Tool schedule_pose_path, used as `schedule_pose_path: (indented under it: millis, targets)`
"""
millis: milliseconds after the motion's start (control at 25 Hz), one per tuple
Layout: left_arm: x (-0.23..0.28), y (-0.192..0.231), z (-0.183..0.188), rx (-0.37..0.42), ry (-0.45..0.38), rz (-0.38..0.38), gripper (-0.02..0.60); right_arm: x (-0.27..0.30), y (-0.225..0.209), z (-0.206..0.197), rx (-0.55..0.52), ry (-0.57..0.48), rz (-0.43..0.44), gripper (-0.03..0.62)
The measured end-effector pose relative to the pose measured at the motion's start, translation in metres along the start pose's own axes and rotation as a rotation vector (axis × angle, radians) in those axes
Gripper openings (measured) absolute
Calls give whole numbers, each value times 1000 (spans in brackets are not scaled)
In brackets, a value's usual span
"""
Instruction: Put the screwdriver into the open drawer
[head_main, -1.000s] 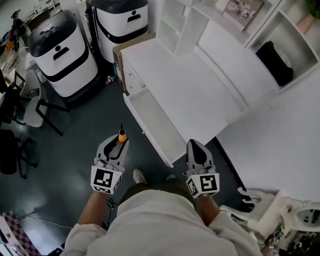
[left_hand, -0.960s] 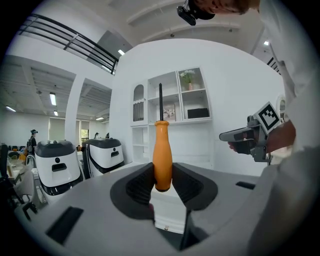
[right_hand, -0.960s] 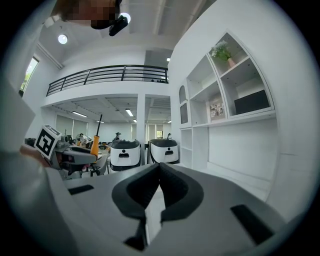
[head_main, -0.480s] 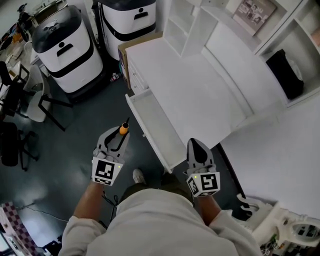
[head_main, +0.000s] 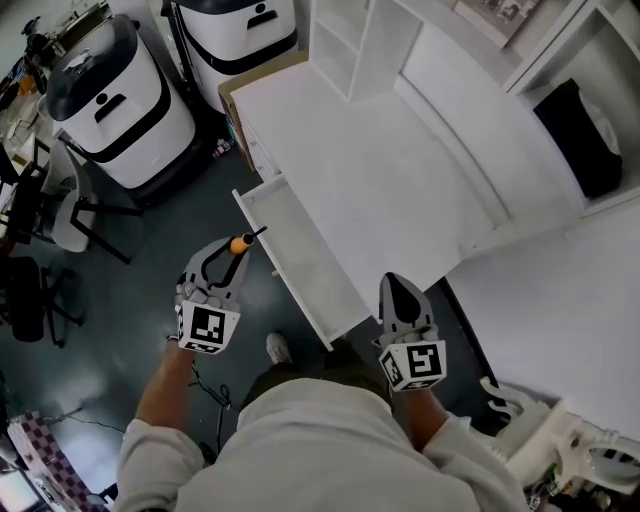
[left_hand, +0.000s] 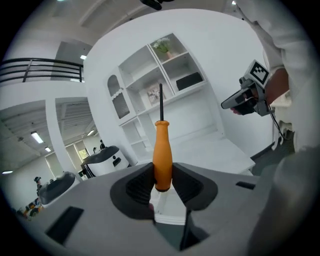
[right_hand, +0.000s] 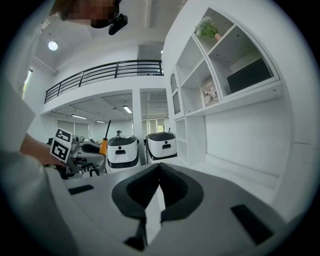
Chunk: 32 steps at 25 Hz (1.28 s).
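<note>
An orange-handled screwdriver (head_main: 241, 243) with a black shaft is clamped by its handle in my left gripper (head_main: 232, 256). Its tip points toward the long white open drawer (head_main: 262, 214), just past that drawer's left rim. In the left gripper view the handle (left_hand: 162, 155) stands upright between the pads, shaft pointing up. My right gripper (head_main: 394, 288) hovers near the drawer's front end at the desk edge, its jaws shut with nothing in them (right_hand: 159, 168). The right gripper view shows the left gripper (right_hand: 75, 152) with the screwdriver (right_hand: 104, 145) off to the left.
The drawer sticks out of a white desk (head_main: 390, 170) with shelving behind. Two white-and-black rounded machines (head_main: 115, 100) (head_main: 240, 40) stand on the dark floor at the back left. Black chairs (head_main: 30, 215) are at the left, and a white device (head_main: 560, 450) is at bottom right.
My left gripper has moved up and right toward the drawer's left rim and rolled, so the screwdriver now leans toward the drawer. The right gripper shifted slightly along with the body.
</note>
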<state>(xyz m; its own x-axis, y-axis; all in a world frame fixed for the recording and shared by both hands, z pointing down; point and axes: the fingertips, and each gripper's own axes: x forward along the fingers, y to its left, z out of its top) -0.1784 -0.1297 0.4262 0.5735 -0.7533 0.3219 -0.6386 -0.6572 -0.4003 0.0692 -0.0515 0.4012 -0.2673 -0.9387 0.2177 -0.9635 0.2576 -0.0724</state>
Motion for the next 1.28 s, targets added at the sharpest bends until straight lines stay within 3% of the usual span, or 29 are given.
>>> schedule_pose_path:
  millis: [240, 560, 800, 1280]
  targets:
    - [42, -10, -14, 102, 46, -61, 112, 3, -28, -11, 14, 30, -28, 3]
    - [89, -32, -40, 296, 108, -156, 112, 9, -55, -28, 41, 65, -61, 3]
    - [120, -55, -64, 468, 147, -259, 112, 9, -71, -40, 60, 88, -92, 3]
    - [165, -97, -111, 731, 173, -465, 112, 4, -96, -64, 93, 135, -172, 3]
